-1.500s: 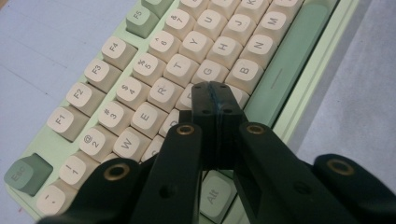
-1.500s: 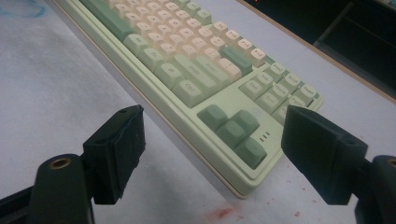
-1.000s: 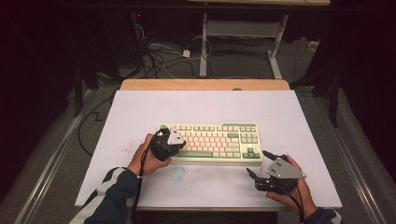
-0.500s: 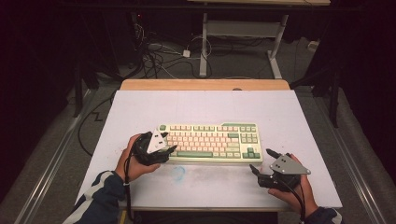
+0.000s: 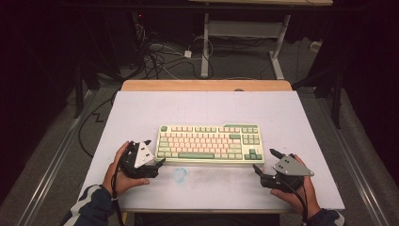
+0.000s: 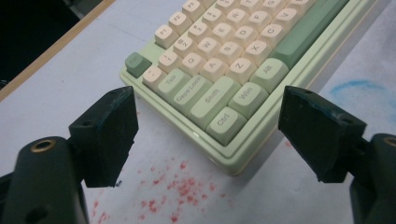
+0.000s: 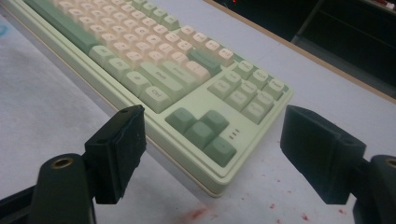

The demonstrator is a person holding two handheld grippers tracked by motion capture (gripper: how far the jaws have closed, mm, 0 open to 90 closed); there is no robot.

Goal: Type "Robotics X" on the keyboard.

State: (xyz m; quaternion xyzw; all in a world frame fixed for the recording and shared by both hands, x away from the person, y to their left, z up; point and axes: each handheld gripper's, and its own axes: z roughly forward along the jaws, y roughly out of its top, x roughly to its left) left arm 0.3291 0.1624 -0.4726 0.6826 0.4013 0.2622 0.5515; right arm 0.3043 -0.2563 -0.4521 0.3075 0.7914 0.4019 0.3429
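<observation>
- Gaping wide, the left gripper (image 5: 153,153) has just been opening its two black jaws, and nothing sits between them; the left gripper view has them framing the near left corner of the keyboard without touching it.
- Just ahead of those jaws lies the pale green rectangular plastic keyboard (image 5: 209,143) with cream and green keycaps, flat on the white table top (image 5: 141,108), near its front edge and roughly at its middle.
- Legends readable in the left gripper view: "Ctrl" (image 6: 226,125), "Win", "Alt", "Shift", "Caps Lock", "Tab", and the letters Z, X, C, A, S, D, Q, W, E.
- Red speckles (image 6: 182,186) stain the white surface below that corner; a faint blue ring mark (image 6: 362,91) lies off the keyboard's front edge.
- The right gripper (image 5: 267,163), held in the person's right hand (image 5: 296,195), also has its jaws spread with nothing between them, close to the keyboard's near right corner but apart from it.
- In the right gripper view the four dark green arrow keys (image 7: 201,128) sit in front of the jaws; their legends and those of the blurred keys behind cannot be read.
- The person's left hand (image 5: 120,176) wraps the left gripper's body, a striped dark sleeve (image 5: 89,207) behind it.
- Farther out, a wooden strip (image 5: 207,85) borders the table's far edge, and tangled cables (image 5: 160,59) lie on the floor beyond.
</observation>
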